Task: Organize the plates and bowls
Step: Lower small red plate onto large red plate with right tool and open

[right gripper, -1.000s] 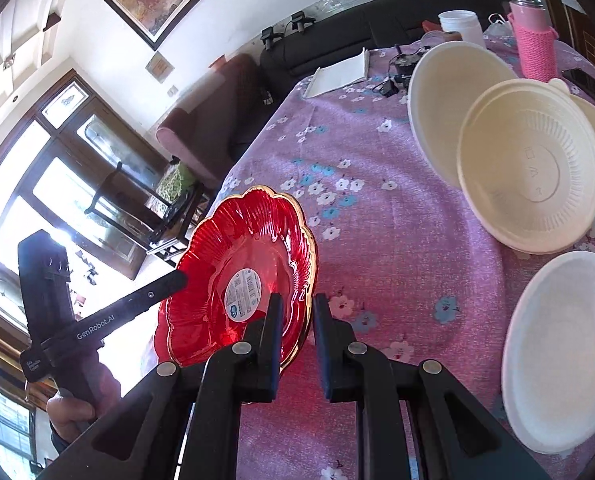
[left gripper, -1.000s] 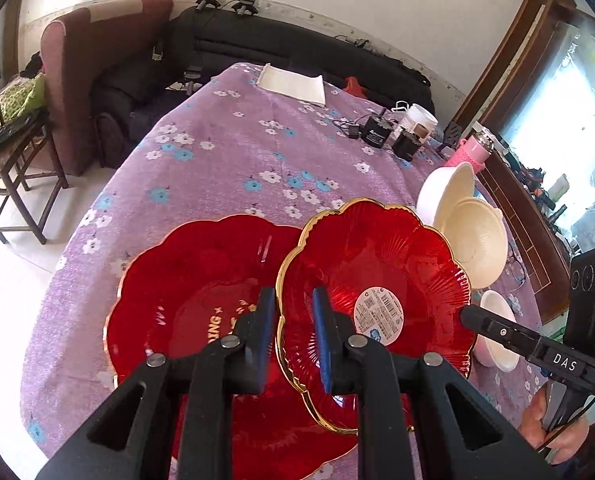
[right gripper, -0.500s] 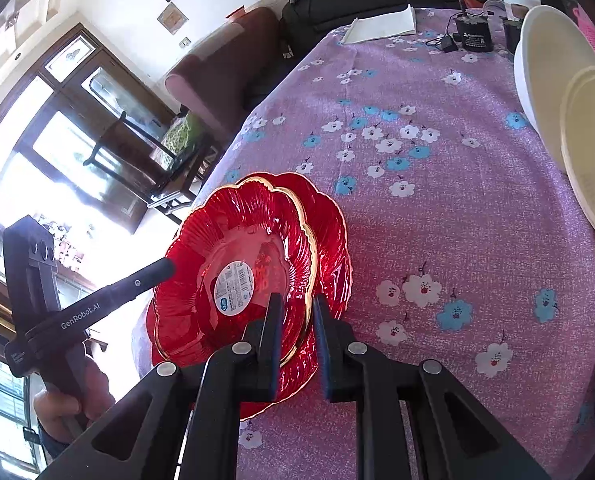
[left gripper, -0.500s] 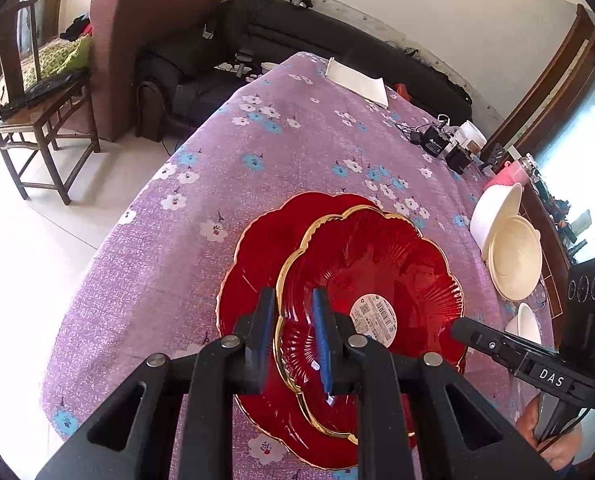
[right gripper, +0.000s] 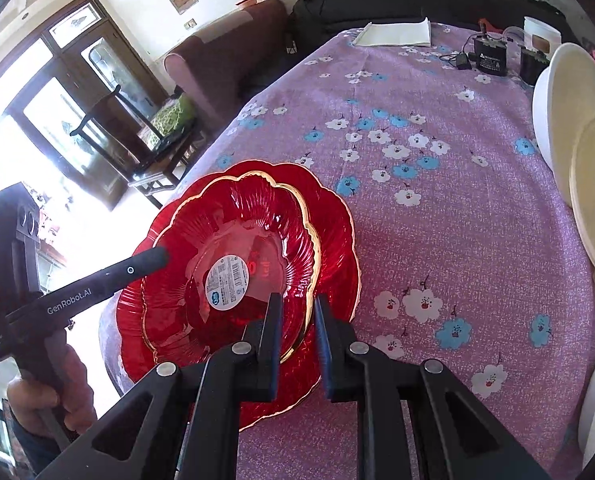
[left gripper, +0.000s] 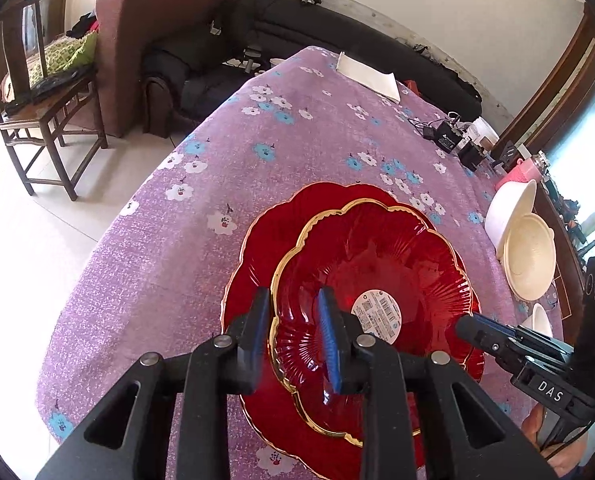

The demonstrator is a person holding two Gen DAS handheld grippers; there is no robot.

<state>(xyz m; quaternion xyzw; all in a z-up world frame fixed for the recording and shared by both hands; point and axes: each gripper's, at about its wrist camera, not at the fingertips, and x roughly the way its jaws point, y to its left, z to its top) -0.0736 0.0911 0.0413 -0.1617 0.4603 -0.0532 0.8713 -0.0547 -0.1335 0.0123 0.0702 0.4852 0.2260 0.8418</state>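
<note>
A smaller red scalloped plate (left gripper: 377, 276) with a gold rim and a white sticker lies on top of a larger red scalloped plate (left gripper: 265, 236) on the purple flowered tablecloth. My left gripper (left gripper: 291, 316) straddles the smaller plate's near rim, its jaws slightly apart. My right gripper (right gripper: 297, 320) straddles the opposite rim (right gripper: 309, 256) of the same plate, jaws also a little apart. The larger plate also shows in the right wrist view (right gripper: 337, 216).
Cream bowls (left gripper: 529, 260) and a white bowl (left gripper: 509, 208) stand at the right side of the table; they also show in the right wrist view (right gripper: 569, 120). Black chargers (left gripper: 449, 140), a pink bottle (left gripper: 517, 174) and a folded white cloth (left gripper: 369, 76) lie farther back. Chair and sofa stand left.
Both grippers carried the smaller red plate leftward and down onto the larger red plate. Both grippers' jaws have widened slightly around its rim.
</note>
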